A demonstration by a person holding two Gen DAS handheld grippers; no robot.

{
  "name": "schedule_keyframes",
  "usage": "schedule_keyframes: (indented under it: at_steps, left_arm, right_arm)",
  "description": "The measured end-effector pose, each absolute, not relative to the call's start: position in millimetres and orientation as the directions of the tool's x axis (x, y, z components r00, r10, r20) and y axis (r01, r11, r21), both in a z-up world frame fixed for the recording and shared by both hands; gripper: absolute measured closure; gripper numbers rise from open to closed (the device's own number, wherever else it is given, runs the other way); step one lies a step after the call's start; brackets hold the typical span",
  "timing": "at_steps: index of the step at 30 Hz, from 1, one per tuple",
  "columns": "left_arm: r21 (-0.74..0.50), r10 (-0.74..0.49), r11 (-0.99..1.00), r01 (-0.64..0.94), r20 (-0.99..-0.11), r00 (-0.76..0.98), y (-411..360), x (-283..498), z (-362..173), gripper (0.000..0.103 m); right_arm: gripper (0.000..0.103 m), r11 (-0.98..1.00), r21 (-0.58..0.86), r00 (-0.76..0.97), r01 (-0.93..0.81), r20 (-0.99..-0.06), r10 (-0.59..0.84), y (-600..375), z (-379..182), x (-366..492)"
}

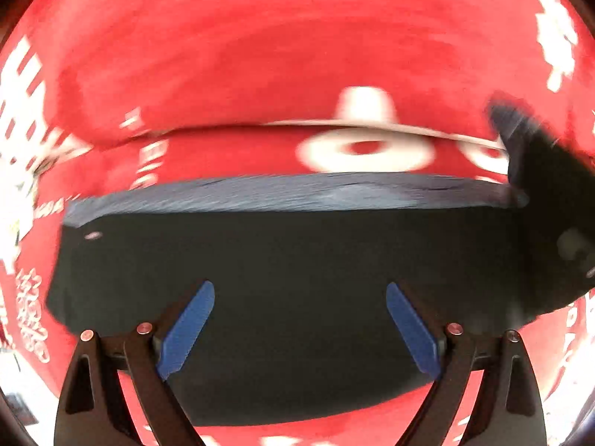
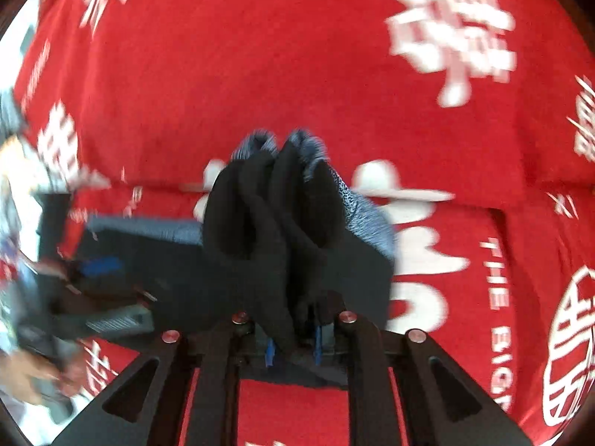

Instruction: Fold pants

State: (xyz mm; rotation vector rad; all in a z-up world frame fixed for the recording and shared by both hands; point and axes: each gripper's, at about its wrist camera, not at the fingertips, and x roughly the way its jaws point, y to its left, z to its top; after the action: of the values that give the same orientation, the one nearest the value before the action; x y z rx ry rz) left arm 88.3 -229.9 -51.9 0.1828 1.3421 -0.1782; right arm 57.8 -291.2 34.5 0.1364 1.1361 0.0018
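Dark navy pants (image 1: pixel 290 260) lie folded as a flat rectangle on a red cloth with white print. My left gripper (image 1: pixel 300 319) is open just above the pants, its blue pads (image 1: pixel 189 323) wide apart, holding nothing. My right gripper (image 2: pixel 292 338) is shut on a bunched fold of the pants (image 2: pixel 275 215), which stands up from the jaws in two humps. In the left wrist view the lifted part (image 1: pixel 539 193) rises at the right edge. The left gripper (image 2: pixel 100 267) shows blurred at the left of the right wrist view.
The red cloth (image 2: pixel 297 55) covers the whole table, with a crease or seam (image 1: pixel 334 124) running across beyond the pants. At the far left the cloth ends at a bright floor area (image 2: pixel 15 74). Both views are motion blurred.
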Motion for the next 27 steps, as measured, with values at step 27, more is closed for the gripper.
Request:
schedule_keyframes:
  at_steps: [27]
  left_arm:
    - [-0.579,-0.555,0.761,0.293,-0.815,-0.168,-273.9,105.1,-68.6,0.008]
  right_arm:
    - [0.042,0.232,0.753,0.511,0.616,-0.606,0.610,-333.7,-86.3,-21.6]
